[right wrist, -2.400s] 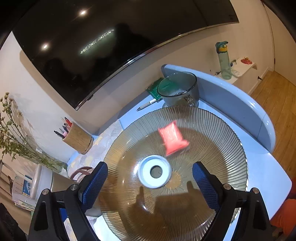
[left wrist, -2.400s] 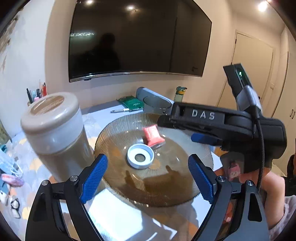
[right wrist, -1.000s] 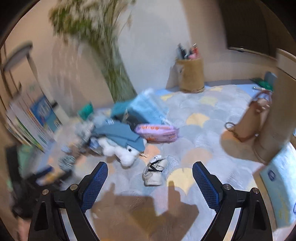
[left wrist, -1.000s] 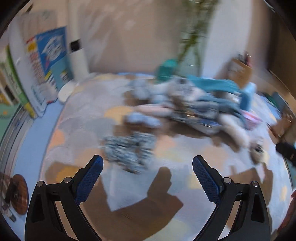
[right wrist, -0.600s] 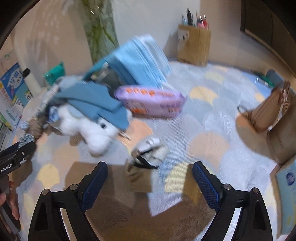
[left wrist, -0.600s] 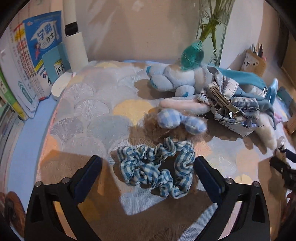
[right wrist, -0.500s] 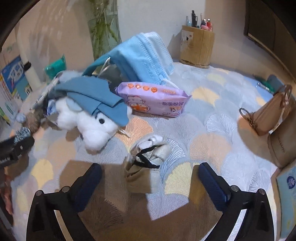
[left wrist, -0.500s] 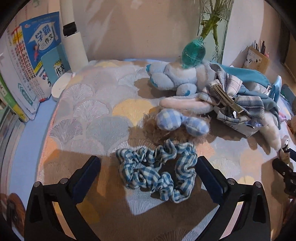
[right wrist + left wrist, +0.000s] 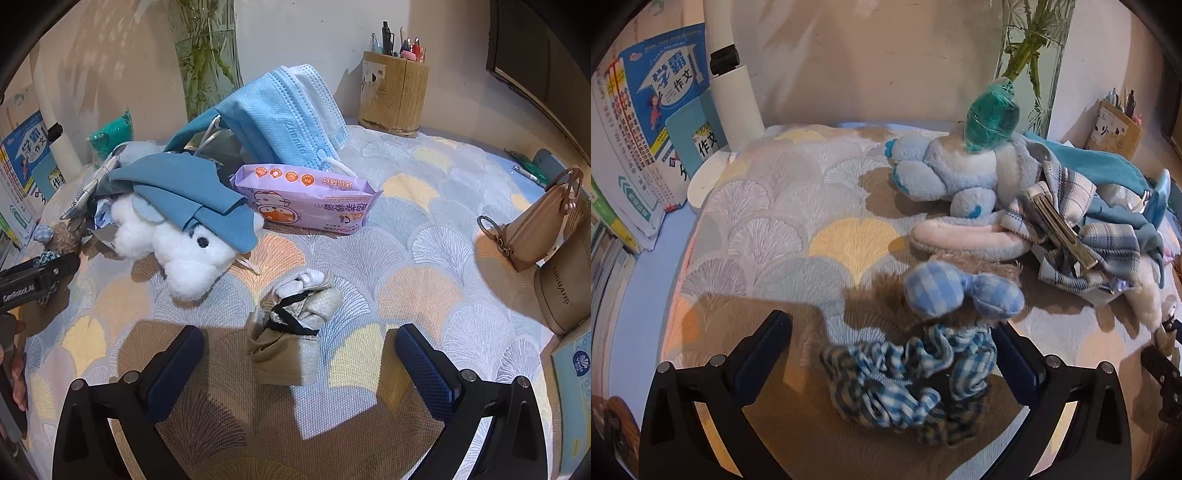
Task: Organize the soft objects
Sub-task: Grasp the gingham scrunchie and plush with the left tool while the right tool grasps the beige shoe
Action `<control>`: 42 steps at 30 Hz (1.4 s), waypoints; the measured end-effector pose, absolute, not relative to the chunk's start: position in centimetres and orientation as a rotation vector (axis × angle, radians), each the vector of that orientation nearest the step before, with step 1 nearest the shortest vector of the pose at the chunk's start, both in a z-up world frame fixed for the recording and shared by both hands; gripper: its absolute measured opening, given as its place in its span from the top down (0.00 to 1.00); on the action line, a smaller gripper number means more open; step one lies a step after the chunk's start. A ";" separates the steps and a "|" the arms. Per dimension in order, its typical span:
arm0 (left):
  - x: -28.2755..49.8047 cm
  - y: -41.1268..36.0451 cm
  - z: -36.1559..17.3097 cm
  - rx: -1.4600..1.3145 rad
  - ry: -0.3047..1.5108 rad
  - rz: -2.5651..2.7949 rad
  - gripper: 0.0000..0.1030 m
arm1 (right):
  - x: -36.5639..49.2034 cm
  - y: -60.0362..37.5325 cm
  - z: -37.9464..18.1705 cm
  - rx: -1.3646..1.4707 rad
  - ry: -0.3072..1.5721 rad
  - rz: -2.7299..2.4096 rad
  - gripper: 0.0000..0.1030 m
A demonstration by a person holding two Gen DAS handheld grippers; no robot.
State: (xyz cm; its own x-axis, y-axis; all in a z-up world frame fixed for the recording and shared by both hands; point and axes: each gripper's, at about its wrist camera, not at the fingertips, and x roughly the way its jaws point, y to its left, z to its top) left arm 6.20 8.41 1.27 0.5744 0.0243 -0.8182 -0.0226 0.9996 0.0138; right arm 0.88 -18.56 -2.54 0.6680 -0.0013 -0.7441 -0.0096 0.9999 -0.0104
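Checked scrunchie [image 9: 908, 376] between wide-spread fingers [image 9: 764, 354] of left gripper [image 9: 892, 363], lying on patterned bench [image 9: 768, 229]. Beige sock bundle [image 9: 291, 328] between right gripper [image 9: 299, 369] fingers [image 9: 424, 369], likewise wide, touching neither.

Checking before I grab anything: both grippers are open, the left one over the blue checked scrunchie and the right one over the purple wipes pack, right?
Not quite. The right gripper is open over the bundled socks; in the right wrist view the wipes pack lies farther back. The left gripper is open over the scrunchie.

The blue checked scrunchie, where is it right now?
In the left wrist view the blue checked scrunchie lies on the patterned tablecloth, low in the frame between the open jaws of the left gripper, just in front of the blue gingham bow.
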 end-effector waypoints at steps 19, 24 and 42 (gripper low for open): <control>4.1 7.2 3.4 -0.060 0.806 -0.174 0.55 | -0.6 -20.7 -1.8 0.213 0.737 0.244 0.71; 4.4 6.5 3.2 -0.017 0.826 -0.141 0.55 | -0.9 -21.9 -1.9 0.322 0.708 0.322 0.71; 4.6 8.7 2.7 -0.098 0.856 -0.043 0.54 | -2.4 -22.7 -1.1 0.369 0.615 0.393 0.71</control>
